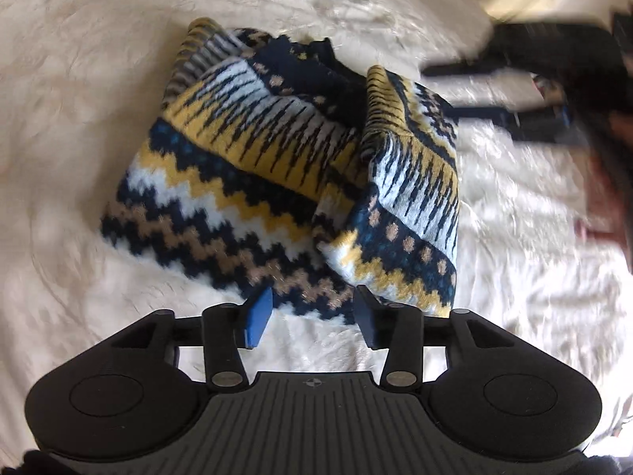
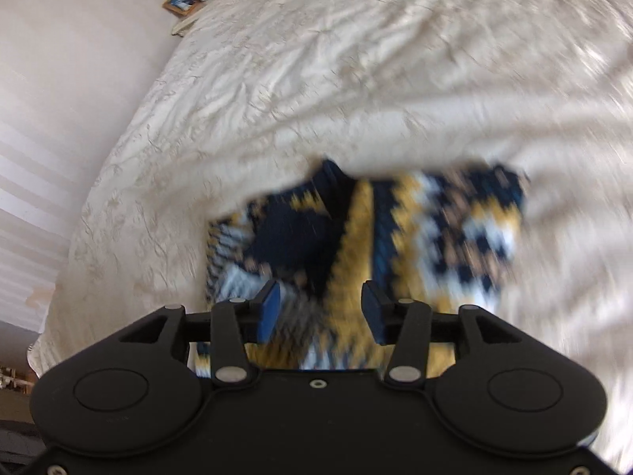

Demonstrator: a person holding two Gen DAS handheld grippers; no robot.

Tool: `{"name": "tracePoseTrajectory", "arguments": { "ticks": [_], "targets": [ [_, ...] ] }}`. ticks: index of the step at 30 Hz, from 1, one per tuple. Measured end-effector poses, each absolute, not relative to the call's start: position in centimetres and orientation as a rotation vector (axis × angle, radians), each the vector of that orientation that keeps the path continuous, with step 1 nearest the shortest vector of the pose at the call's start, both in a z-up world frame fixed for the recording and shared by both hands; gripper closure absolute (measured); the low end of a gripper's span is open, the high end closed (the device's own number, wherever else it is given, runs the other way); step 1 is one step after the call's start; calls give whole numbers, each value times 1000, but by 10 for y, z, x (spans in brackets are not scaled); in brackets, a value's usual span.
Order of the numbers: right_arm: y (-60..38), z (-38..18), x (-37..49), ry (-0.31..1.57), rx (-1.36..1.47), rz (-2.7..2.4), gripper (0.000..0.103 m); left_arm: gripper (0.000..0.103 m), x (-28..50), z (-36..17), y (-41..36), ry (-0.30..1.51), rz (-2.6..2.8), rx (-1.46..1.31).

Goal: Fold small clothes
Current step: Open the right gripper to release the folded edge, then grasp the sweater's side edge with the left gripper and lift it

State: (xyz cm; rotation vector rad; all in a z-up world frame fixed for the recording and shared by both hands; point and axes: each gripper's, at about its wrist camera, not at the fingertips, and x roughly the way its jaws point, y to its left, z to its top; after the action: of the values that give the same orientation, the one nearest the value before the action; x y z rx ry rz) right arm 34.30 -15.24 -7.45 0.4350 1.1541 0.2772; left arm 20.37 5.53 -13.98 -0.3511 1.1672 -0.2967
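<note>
A cream, crinkled bedspread (image 2: 356, 59) covers a wide bed, bright with daylight. A pale wall (image 2: 59, 79) runs along its left side, where a framed picture (image 2: 180, 2) stands beyond the far corner.

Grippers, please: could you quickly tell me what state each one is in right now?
Left gripper: open, holding nothing, at the near edge of the folded sweater.
Right gripper: open, holding nothing, above the sweater.

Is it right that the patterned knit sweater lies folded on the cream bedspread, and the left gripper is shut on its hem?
Not quite. The left gripper is open: in the left wrist view its blue pads stand apart, with nothing pinched between them. The rest holds: the patterned knit sweater lies folded on the cream bedspread.
</note>
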Motion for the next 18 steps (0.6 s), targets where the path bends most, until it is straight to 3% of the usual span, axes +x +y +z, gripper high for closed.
{"name": "tracePoseTrajectory", "arguments": {
  "ticks": [6,12,14,18],
  "targets": [
    [-151,-88,269,1124,540,142,48,57,255,-127,74,1182,-454,-252],
    [-103,-92,234,1086,279,32,48,48,336,-115,66,1229,-564,-221],
    [-81,-93,230,1064,119,1,45,45,360,-112,54,1235,-590,-219],
    [-37,-95,231,991,-105,-8,28,33,393,-111,23,1262,-634,-186]
  ]
}}
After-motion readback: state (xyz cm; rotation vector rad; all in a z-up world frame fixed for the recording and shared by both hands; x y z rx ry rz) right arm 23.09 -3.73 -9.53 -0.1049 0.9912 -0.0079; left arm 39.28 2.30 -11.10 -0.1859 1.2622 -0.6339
